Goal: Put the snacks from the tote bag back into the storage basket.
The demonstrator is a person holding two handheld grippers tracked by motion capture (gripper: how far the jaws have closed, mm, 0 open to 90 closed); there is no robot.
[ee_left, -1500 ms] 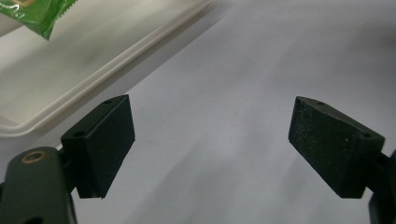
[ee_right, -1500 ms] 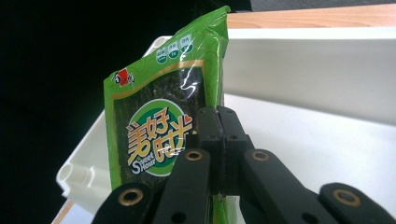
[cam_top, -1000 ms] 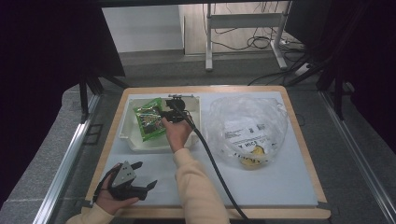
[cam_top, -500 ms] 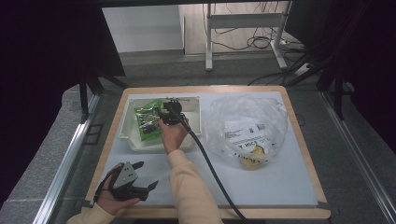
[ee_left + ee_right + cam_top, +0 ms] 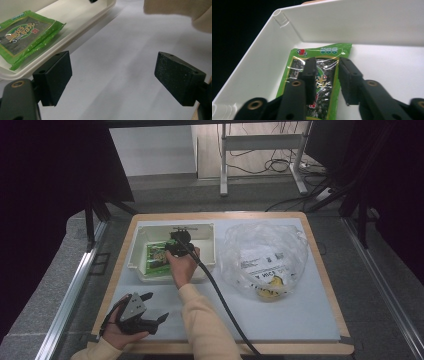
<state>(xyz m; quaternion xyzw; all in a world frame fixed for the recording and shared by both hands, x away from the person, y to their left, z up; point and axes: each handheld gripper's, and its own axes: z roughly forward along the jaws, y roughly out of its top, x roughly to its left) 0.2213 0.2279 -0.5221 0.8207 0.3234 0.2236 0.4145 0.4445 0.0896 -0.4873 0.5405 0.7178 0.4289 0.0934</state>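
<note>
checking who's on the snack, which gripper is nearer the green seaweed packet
Right. The right gripper is directly over the green seaweed packet inside the white bin; the left gripper rests outside the bin, near the table's front edge.

My left gripper (image 5: 150, 317) is black with a grey three-cornered plate on top; my right gripper (image 5: 325, 75) has screw-holed black jaws, a thick black cable (image 5: 225, 307), and my sleeve (image 5: 205, 327) is cream.
</note>
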